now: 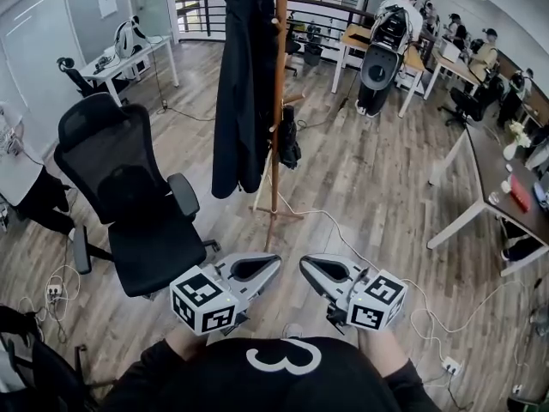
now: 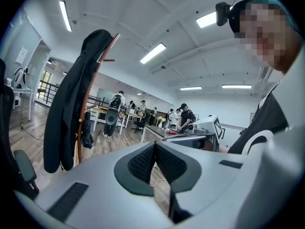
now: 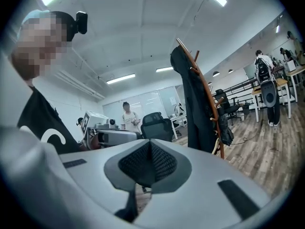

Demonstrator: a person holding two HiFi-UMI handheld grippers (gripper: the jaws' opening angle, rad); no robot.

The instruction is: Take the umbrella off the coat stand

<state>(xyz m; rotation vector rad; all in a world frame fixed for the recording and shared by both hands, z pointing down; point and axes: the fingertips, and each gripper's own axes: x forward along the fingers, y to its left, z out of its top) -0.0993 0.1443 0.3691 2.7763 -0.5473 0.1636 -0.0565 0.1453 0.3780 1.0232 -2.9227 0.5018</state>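
Nearest the head camera, at the lower edge, is the person's dark shirt [image 1: 283, 376], with both grippers held just beyond it. Left gripper [image 1: 273, 263]: jaws together, pads meeting at the tip, nothing between them. Right gripper [image 1: 305, 264]: jaws likewise together and empty. The two tips lie close beside each other without touching, over the wooden floor [image 1: 377, 187], short of the base of the coat stand [image 1: 280, 93]. Coat stand: an upright wooden pole with pegs, beyond the grippers. A long black coat [image 1: 244, 84] hangs on its left side in the head view. Umbrella [image 1: 289, 142]: small, black, folded, hanging from a lower peg on the stand's right side, just beside the pole and well apart from both grippers. A black office chair [image 1: 137, 204] stands left of the stand. Desks [image 1: 353, 38] stand in the background.
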